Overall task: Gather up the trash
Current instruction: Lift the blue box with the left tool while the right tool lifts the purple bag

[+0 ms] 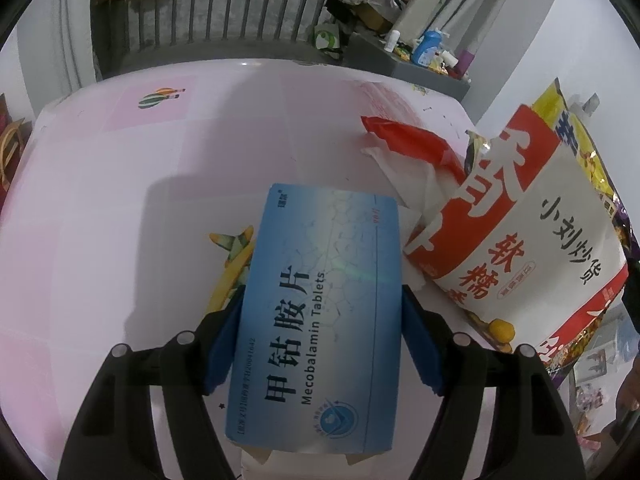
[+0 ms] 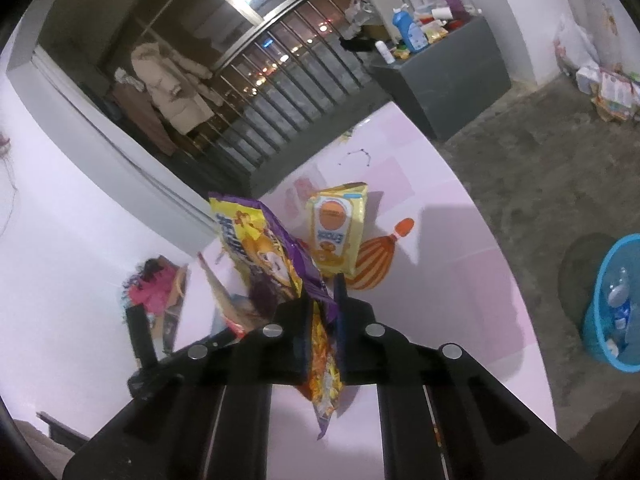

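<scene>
My left gripper is shut on a blue Mecobalamin tablet box and holds it above the pink table. To its right stand a white and red snack bag, a red wrapper and crumpled white tissue. My right gripper is shut on a purple and yellow snack bag and holds it above the table. A small yellow snack packet stands on the table beyond it.
A blue waste basket with bottles in it stands on the concrete floor to the right of the table. A grey cabinet with bottles on top is behind the table. A railing and window lie beyond.
</scene>
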Demonstrator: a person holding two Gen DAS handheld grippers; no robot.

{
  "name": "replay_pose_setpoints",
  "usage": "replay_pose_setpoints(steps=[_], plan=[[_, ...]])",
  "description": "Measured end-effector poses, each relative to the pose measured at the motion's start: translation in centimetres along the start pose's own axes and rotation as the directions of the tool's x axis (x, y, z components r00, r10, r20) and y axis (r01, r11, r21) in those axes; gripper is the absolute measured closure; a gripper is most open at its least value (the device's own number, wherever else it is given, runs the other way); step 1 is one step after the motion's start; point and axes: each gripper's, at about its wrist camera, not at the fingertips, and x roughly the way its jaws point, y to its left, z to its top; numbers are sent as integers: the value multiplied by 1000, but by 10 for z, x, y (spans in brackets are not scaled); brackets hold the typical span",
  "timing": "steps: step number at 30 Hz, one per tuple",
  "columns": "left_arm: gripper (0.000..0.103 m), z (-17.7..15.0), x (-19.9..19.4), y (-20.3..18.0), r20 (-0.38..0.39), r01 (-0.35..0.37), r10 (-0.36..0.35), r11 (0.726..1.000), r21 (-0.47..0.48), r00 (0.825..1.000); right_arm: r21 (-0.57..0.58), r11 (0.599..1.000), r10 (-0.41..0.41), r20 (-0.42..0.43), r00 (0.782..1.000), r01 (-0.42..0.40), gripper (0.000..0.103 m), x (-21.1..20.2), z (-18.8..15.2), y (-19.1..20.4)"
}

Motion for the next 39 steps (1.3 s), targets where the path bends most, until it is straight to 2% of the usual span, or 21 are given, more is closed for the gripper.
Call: replay_pose_setpoints(steps=[12, 21, 31, 39], plan=[[32, 0, -40, 10, 80, 2, 0, 1000, -25, 997, 2, 1000, 20, 54, 998, -20, 97, -13, 3, 3], [32, 7, -79, 2, 166, 22, -20, 1000, -15, 986, -3, 1000, 30, 112, 993, -30, 99, -31, 8, 5], [32, 14, -118, -23, 259, 59, -66, 998, 33, 964, -14, 999, 36, 189, 981, -34, 99, -59, 10, 3], [32, 21, -148, -52, 321, 95, -123, 990, 101, 939, -6, 999, 44, 282, 958, -44, 99, -95, 11, -6]])
